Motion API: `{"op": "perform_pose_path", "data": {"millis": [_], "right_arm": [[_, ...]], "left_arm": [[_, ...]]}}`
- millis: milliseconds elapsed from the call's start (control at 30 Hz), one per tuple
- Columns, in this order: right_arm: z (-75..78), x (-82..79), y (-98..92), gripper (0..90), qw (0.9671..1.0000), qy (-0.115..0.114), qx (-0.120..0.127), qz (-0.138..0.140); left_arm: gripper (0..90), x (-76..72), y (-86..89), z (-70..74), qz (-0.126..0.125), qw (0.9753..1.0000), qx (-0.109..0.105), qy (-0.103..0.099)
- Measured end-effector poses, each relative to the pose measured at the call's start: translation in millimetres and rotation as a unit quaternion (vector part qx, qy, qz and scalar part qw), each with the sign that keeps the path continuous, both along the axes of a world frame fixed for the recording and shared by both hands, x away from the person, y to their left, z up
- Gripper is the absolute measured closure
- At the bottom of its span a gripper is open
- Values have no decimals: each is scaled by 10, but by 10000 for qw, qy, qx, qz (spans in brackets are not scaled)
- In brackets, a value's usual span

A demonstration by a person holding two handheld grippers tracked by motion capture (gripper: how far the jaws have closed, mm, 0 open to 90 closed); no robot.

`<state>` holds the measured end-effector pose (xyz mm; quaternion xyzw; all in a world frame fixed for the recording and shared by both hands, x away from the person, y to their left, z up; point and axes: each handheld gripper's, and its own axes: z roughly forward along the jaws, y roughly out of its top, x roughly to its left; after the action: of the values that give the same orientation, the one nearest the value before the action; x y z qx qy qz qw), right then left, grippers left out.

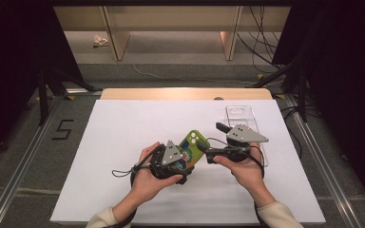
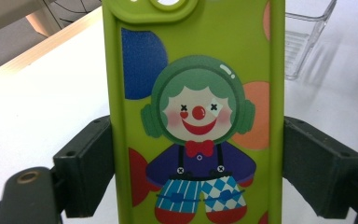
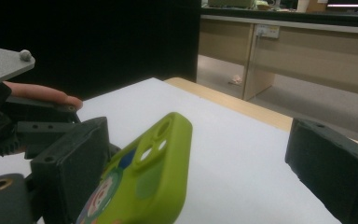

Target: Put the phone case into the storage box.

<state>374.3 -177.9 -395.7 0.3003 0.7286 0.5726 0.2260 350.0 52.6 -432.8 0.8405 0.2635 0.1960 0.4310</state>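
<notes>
A green phone case [image 1: 193, 144] printed with a clown is held tilted above the white sheet. My left gripper [image 1: 184, 160] is shut on it; in the left gripper view the case [image 2: 196, 93] stands upright with a black jaw pressed against each long side of my left gripper [image 2: 198, 163]. My right gripper [image 1: 214, 141] stands open just right of the case, pointing toward it. In the right gripper view the case [image 3: 154, 172] lies beside the left jaw, and my right gripper [image 3: 200, 179] has a wide gap over to the other jaw.
A clear plastic phone case [image 1: 241, 116] lies flat on the white sheet [image 1: 123, 142] at the back right, also in the left gripper view as the clear case [image 2: 307, 42]. The wooden table edge [image 1: 185, 93] runs along the far side. Dark stands and cables flank the table.
</notes>
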Motion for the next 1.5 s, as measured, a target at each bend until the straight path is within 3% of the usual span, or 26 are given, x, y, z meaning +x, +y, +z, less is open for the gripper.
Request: {"op": "perform_pose_path", "data": {"millis": [533, 1500], "right_arm": [[-35, 36, 84, 119, 9999, 112, -55, 73], [-125, 95, 168, 229, 9989, 462, -6, 56]], "left_arm": [[161, -78, -103, -26, -158, 9998, 49, -54], [161, -104, -121, -6, -190, 9998, -1, -72]]}}
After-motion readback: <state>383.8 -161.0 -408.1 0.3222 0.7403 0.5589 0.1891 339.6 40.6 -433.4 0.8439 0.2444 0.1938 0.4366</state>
